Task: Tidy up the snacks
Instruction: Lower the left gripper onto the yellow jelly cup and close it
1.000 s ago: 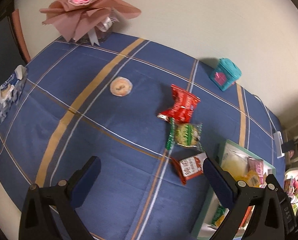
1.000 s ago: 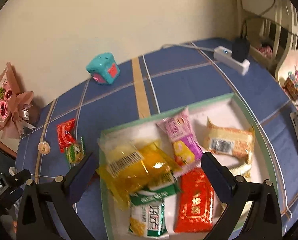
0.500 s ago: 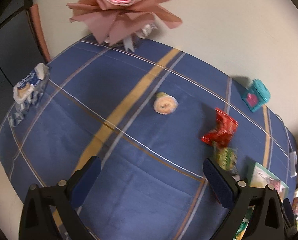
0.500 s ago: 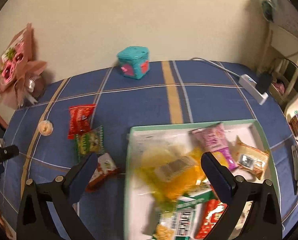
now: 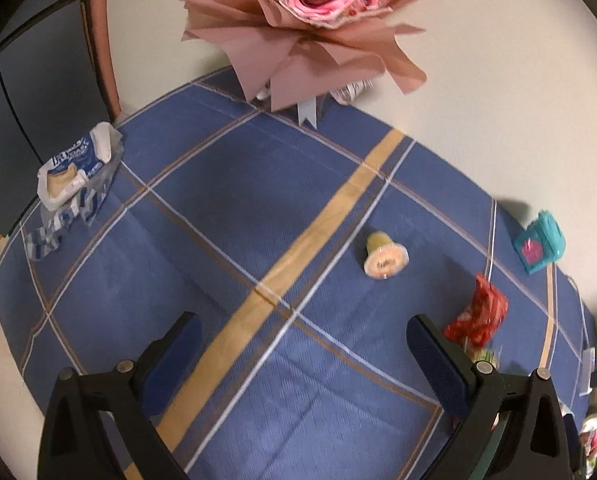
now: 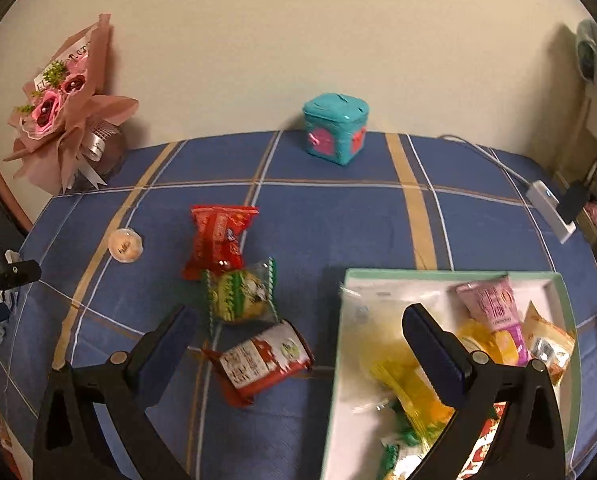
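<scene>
Both grippers, left gripper [image 5: 300, 354] and right gripper [image 6: 296, 344], gape wide and empty over the plaid-clothed bench [image 5: 226, 216]. Crinkly foil snack packets [image 6: 218, 236] lie beside the mint tray [image 6: 334, 364], shown only rightward; the round jelly cup [image 5: 385, 257] sits apart.

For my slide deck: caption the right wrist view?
Open right gripper hovers over three loose snack packets beside the part-filled box.

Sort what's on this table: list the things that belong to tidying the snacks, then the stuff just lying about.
Part of the job: box of snacks, red packet, green packet, red-and-white packet, jelly cup.

Lying about: bouquet, teal cube, power strip, blue-and-white pack.
</scene>
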{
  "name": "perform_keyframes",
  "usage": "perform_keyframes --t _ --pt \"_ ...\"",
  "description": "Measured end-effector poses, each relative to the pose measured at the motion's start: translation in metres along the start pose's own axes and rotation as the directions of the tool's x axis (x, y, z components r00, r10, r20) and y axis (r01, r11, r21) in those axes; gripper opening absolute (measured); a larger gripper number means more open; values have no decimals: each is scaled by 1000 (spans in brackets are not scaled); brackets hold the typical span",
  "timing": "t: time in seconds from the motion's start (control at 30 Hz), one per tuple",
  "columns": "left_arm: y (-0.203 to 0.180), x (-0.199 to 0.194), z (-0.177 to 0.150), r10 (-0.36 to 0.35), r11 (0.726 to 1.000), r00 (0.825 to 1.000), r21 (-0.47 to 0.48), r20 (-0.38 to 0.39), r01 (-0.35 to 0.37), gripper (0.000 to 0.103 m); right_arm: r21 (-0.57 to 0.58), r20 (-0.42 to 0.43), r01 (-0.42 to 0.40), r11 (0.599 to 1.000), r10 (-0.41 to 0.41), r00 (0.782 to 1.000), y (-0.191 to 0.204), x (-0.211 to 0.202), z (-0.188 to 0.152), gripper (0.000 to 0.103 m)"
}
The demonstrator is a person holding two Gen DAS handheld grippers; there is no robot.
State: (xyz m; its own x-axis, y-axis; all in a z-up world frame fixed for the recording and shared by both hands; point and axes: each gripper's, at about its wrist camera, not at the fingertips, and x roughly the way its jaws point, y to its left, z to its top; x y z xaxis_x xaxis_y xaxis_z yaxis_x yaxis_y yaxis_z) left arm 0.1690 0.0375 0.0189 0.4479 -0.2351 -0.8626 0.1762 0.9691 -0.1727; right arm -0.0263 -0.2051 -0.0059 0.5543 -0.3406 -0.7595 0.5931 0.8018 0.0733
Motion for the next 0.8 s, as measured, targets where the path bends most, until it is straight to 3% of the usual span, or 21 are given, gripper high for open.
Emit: perform_keyframes --t 0.17,0.33,0.57,0.73,0.8 --pt "-1 10 15 -47 999 999 -6 26 47 103 -15 17 -27 1000 28 999 12 12 13 103" --pt "-19 35 31 -41 996 999 79 3 41 103 -39 -12 -35 999 35 999 26 38 28 103" --pt "-50 77 52 -56 978 994 193 -91 73 103 -10 -81 -80 997 78 994 43 78 53 103" --pt "-55 108 57 -140 978 970 124 -200 167 93 -27 -147 -108 994 103 984 59 105 61 103" --pt "-59 118 57 -137 978 965 123 -223 167 89 -38 -169 -101 994 93 981 63 116 63 103"
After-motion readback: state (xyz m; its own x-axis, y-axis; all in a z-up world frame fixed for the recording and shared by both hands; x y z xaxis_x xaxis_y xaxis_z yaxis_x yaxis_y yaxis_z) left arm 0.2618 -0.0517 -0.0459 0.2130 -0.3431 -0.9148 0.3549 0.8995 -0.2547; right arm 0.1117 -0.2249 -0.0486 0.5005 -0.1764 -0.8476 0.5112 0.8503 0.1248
